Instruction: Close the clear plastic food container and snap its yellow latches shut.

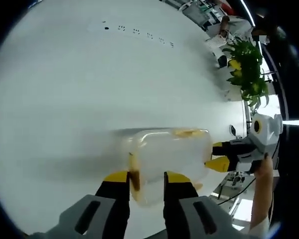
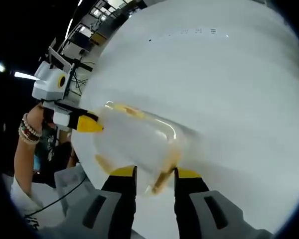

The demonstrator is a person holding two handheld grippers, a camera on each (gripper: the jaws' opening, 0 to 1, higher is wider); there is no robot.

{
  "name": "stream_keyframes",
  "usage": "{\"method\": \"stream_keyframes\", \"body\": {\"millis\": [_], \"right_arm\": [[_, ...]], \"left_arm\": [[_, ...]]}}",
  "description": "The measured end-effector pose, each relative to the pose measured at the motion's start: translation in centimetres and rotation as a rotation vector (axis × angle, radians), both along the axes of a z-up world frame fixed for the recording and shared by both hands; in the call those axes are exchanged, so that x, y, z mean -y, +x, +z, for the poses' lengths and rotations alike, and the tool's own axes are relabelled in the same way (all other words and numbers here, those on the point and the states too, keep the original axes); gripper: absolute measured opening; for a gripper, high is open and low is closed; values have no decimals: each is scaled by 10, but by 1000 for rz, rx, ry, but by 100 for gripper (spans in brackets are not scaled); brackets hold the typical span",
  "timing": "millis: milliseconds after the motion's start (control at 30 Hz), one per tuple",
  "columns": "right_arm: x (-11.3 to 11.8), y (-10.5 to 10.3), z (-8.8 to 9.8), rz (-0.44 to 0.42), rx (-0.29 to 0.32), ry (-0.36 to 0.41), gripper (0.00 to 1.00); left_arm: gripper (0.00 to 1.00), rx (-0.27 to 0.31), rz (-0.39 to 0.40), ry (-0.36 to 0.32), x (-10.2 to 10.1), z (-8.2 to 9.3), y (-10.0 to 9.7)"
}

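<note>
Box: clear plastic food container sits on the white bench, between my 2 grippers. Lid looks down on it already, tho pics are blurry so can't be sure it's fully seated.

Latches: yellow latch on the end near my left gripper, another yellow latch on the end near my right one. More yellow shows along the far top edge. Can't tell if any are snapped yet.

Left gripper: jaws a bit apart, one on each side of the latch at the box end. Not squeezing it, I think; touching or just beside, can't say which.

Right gripper: same thing at the other end, jaws parted w/ the latch in the gap. In the left gripper view it comes in from the right, yellow tips at the box's side.

How it'll handle: I think light, looks empty. Thin walls, so a bit bendy, and smooth so slippery. Could slide on the bench if I push from 1 side only.

Where to hold: press both ends at once so it stays put. Push on the latch flap itself, not the soft clear wall.

Risk: hard squeeze may dent or crack it.

Around: green plant far off at bench edge.
</note>
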State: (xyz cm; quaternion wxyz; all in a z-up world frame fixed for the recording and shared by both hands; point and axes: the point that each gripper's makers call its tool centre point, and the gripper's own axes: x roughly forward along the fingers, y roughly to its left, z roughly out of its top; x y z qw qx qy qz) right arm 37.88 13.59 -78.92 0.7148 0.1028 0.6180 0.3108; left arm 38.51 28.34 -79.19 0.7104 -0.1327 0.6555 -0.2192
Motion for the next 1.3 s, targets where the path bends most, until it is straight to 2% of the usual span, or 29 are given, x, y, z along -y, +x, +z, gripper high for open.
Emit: {"method": "stream_keyframes", "body": {"millis": [100, 133, 167, 300, 367, 433, 467, 500, 600, 733, 900, 1067, 1300], "right_arm": [[0, -2, 1, -3, 0, 0, 26], [0, -2, 1, 5, 14, 1, 27], [0, -2, 1, 22, 35, 0, 27], [-1, -9, 3, 30, 48, -22, 27], [2, -9, 6, 65, 85, -56, 25], [5, -9, 9, 96, 117, -87, 22], [7, -8, 11, 111, 137, -110, 20], [8, -7, 12, 117, 148, -123, 18], [9, 0, 18, 129, 189, -141, 13], [2, 3, 25, 124, 209, -122, 11], [-11, 4, 32, 133, 239, -96, 6], [-17, 8, 34, 149, 268, -100, 0], [-30, 17, 35, 142, 281, -80, 0]], "left_arm": [[19, 44, -60, 4, 0, 2, 1], [19, 96, -108, 14, 0, 3, 3], [19, 118, -119, 26, 1, 5, 4], [17, 215, -156, 64, -2, 11, 10], [17, 254, -163, 76, -5, 16, 14], [16, 251, -153, 47, -3, 23, 14], [17, 263, -145, -12, 2, 30, 15], [17, 271, -127, -27, 4, 34, 17], [15, 341, -145, -56, 8, 45, 20], [11, 366, -178, -117, 24, 51, 11], [8, 390, -182, -159, 38, 51, 5], [3, 418, -226, -151, 49, 48, -2], [0, 466, -310, -107, 61, 40, -12]]}}
